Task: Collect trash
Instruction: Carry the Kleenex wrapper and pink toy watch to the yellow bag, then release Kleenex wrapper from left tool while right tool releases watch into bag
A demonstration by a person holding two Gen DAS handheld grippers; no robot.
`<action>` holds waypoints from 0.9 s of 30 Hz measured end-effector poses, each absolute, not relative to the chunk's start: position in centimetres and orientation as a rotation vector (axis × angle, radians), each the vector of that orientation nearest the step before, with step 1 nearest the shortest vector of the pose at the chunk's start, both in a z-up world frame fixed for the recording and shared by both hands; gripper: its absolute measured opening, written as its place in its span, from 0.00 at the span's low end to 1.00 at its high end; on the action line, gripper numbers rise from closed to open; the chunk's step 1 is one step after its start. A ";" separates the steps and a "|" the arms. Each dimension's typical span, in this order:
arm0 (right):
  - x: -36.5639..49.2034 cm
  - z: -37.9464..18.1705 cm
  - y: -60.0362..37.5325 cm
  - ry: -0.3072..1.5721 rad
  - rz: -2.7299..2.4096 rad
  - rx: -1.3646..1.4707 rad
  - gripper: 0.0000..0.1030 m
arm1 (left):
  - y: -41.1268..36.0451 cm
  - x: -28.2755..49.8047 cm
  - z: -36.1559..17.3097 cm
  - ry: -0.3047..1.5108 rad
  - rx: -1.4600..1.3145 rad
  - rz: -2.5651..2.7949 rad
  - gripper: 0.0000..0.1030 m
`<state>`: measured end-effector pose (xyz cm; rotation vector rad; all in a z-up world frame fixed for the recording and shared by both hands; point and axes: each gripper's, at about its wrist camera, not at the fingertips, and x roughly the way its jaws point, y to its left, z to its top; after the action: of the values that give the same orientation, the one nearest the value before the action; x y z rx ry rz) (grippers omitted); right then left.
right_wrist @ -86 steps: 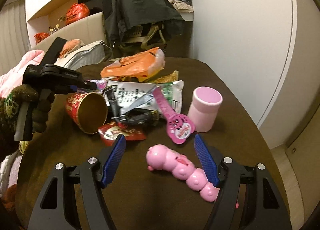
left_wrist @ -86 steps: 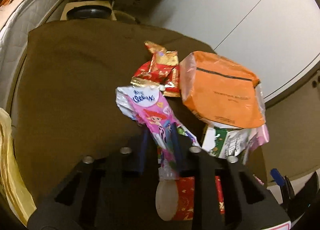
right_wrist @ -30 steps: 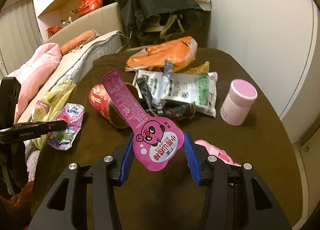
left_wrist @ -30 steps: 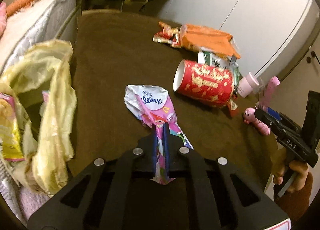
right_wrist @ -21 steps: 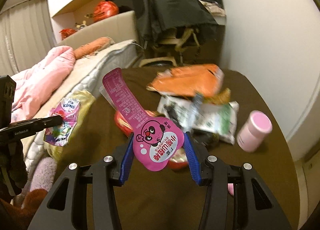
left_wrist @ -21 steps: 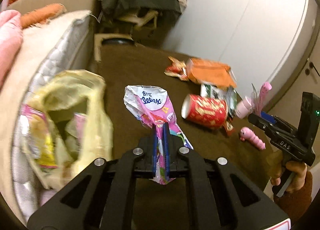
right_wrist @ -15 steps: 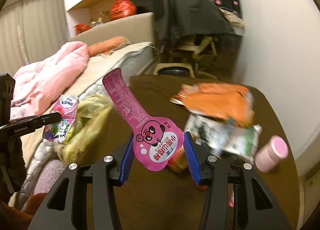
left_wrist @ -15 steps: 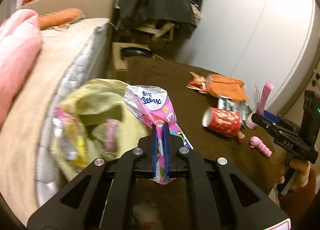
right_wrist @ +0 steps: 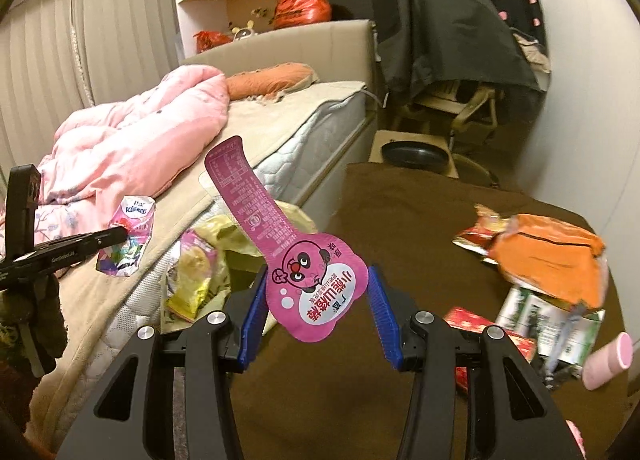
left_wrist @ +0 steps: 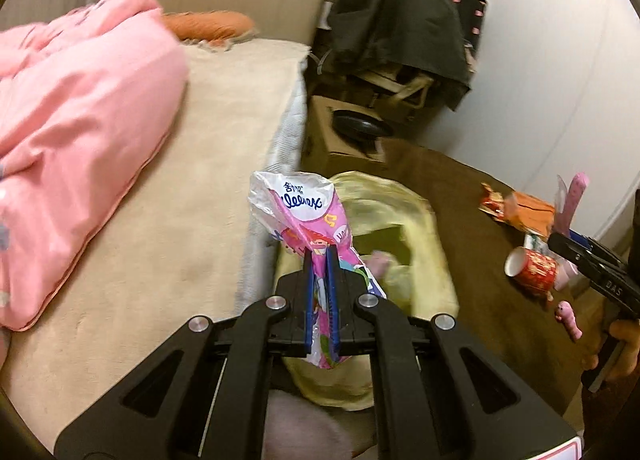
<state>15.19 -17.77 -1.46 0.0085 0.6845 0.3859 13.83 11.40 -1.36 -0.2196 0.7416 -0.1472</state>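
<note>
left gripper (left_wrist: 320, 260): clenched on the tissue pack (left_wrist: 304, 220) — the blue pads pinch its lower half, the crumpled white top stands clear above the fingertips, and the tail end hangs out below, between the black arms.
tissue pack, place: held in the air over the near rim of the yellow bag (left_wrist: 404, 228); in the right wrist view the same pack (right_wrist: 130, 236) shows at the tip of the left gripper (right_wrist: 120, 236), above the edge of the bed (right_wrist: 280, 128).
right gripper (right_wrist: 318, 296): grasping the pink wrapper (right_wrist: 316, 284) — its wide round end with the cartoon face sits between the two blue pads, which stand fairly far apart; the long narrow neck slants up and to the left, well past the fingertips.
pink wrapper, place: in the air just right of the yellow bag (right_wrist: 216, 244), above the brown table (right_wrist: 400, 212); in the left wrist view only its neck (left_wrist: 572, 200) shows, at the right edge.
yellow bag: open-mouthed, between bed and table, with wrappers inside.
left on the table: an orange packet (right_wrist: 552, 256), a red cup (left_wrist: 532, 268) on its side, a green-and-white pack (right_wrist: 552, 320), a pink jar (right_wrist: 608, 356) and a small pink toy (left_wrist: 570, 312).
hand (left_wrist: 616, 348): grips the right gripper's handle at the right edge of the left wrist view.
</note>
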 end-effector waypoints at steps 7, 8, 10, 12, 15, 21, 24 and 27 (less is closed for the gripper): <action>17.3 -2.1 -13.5 0.712 0.445 -0.017 0.44 | 12.3 15.1 -4.9 0.827 -0.234 -0.175 0.05; 17.6 -2.2 -13.0 0.714 0.452 -0.020 0.44 | 12.0 15.6 -5.5 0.842 -0.234 -0.184 0.05; 18.1 -2.4 -12.0 0.722 0.470 -0.027 0.44 | 11.3 16.3 -6.2 0.862 -0.233 -0.209 0.05; 18.6 -2.8 -11.1 0.735 0.486 -0.035 0.44 | 10.4 17.0 -6.7 0.865 -0.220 -0.235 0.05; 19.7 -3.8 -9.7 0.764 0.503 -0.048 0.44 | 9.0 18.3 -7.2 0.881 -0.213 -0.273 0.05; 22.1 -5.6 -8.4 0.816 0.527 -0.009 0.44 | 6.7 20.1 -8.3 0.921 -0.192 -0.375 0.05; 22.9 -6.4 -7.9 0.836 0.536 0.011 0.44 | 6.3 20.6 -9.1 0.950 -0.197 -0.407 0.05; 23.7 -6.9 -7.6 0.853 0.552 0.026 0.44 | 6.3 21.2 -10.3 0.991 -0.213 -0.424 0.05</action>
<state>23.66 -7.59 -6.91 0.0257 0.8531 0.5521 21.22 6.29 -10.26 -0.2129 0.9908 -0.4244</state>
